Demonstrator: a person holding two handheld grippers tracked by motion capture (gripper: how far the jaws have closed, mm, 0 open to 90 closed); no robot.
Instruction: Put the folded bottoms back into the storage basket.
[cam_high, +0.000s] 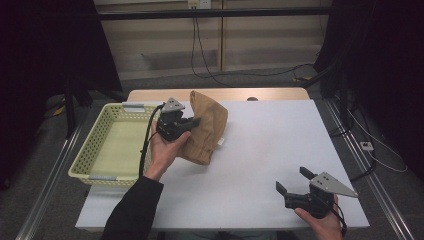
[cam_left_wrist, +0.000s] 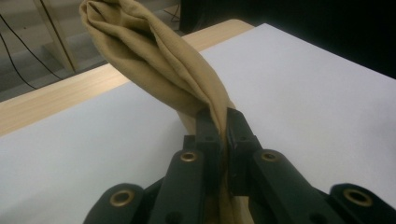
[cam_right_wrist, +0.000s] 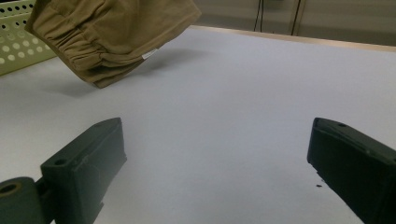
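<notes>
Far left: a pale green perforated basket (cam_high: 107, 145) is set on the white table (cam_high: 260, 150), nothing seen inside it.

Just right of the basket, the left gripper (cam_high: 192, 121) is held above the table edge of the basket. Its jaws are clamped on a tan cloth garment (cam_high: 206, 127); in the left gripper view the fabric (cam_left_wrist: 159, 56) is seen pinched tight between the two black jaws and twisted upward from them. In the right gripper view the garment (cam_right_wrist: 112, 32) is seen raised off the table, a shadow cast beneath it, with a small white label showing at one side.

Centre: bare white table surface.

Right, near the front edge: the right gripper (cam_high: 292, 182) is held low, jaws spread wide, nothing between them.

Progress, as judged: the garment is grasped and lifted, so pick-up is done. Placement is left; the garment is not yet over the basket, which is taken to be the likely destination.
</notes>
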